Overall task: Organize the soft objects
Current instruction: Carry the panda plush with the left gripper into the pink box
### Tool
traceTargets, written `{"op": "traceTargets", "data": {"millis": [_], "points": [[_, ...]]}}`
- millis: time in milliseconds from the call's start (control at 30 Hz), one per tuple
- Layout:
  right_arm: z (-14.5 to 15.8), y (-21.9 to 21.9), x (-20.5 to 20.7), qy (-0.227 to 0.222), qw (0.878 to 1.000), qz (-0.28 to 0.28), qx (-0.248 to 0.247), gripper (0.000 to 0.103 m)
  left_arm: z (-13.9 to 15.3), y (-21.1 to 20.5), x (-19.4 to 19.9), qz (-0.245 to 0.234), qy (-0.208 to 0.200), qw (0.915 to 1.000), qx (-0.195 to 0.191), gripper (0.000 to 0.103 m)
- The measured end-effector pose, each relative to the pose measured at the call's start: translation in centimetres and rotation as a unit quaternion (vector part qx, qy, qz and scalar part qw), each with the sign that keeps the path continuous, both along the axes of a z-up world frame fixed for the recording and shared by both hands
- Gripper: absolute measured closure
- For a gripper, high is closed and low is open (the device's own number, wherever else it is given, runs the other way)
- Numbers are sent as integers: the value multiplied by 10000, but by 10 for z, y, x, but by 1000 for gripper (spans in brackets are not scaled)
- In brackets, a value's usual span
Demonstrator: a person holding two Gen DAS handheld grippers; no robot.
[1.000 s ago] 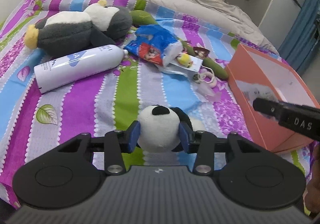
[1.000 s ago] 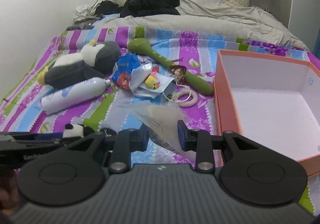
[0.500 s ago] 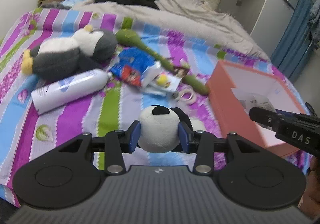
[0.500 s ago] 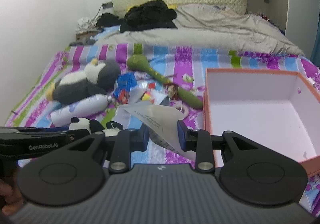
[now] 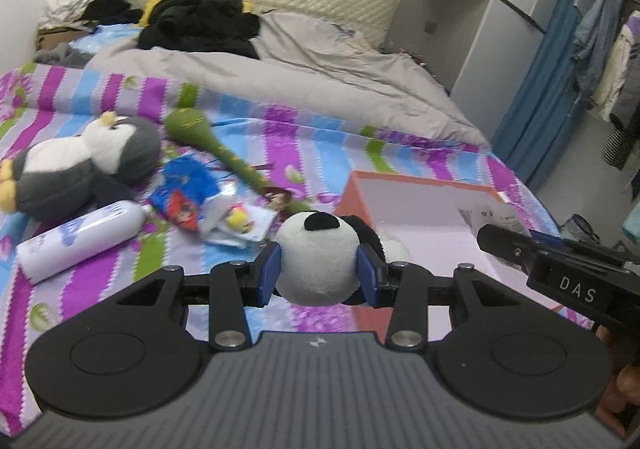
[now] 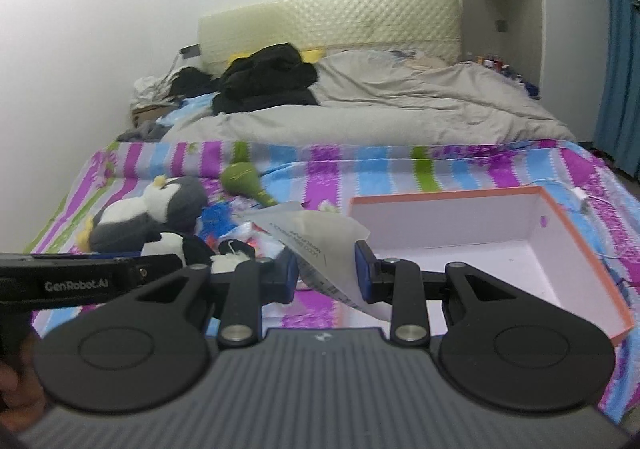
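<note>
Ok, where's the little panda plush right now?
In the left wrist view the panda plush sits clamped in the left tool, held above the striped bedspread just left of the orange box.

Fuzzy plush panda [image 5: 316, 261], glossy bottle [image 5: 80, 239]

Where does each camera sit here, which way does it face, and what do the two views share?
Left wrist: sits on the left gripper, facing up the bed toward the headboard; the gripper's fingers clamp a panda plush; the right gripper's side intrudes at right.
Right wrist: sits on the right gripper, facing the same way; it pinches a clear plastic bag; a hand shows lower left.
Shared: the orange box, penguin plush, striped bedsheet.
</note>
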State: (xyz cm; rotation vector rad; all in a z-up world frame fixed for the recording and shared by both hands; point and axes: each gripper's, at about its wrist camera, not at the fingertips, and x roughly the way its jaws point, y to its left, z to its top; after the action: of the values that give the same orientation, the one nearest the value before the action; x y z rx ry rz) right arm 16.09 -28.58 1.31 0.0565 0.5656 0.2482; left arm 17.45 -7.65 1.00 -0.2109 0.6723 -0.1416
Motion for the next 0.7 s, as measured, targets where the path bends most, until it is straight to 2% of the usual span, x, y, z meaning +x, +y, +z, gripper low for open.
{"op": "traceTargets", "data": {"millis": [300,700], "points": [[-14,-54,27,317,9976,-606,-117,70,-9,-65,44,-588,191,9981,19,55],[-61,-106,76,1000,9890,-1075,-196,70,-53,-133,123,-1143,808,9901,133,55]]}}
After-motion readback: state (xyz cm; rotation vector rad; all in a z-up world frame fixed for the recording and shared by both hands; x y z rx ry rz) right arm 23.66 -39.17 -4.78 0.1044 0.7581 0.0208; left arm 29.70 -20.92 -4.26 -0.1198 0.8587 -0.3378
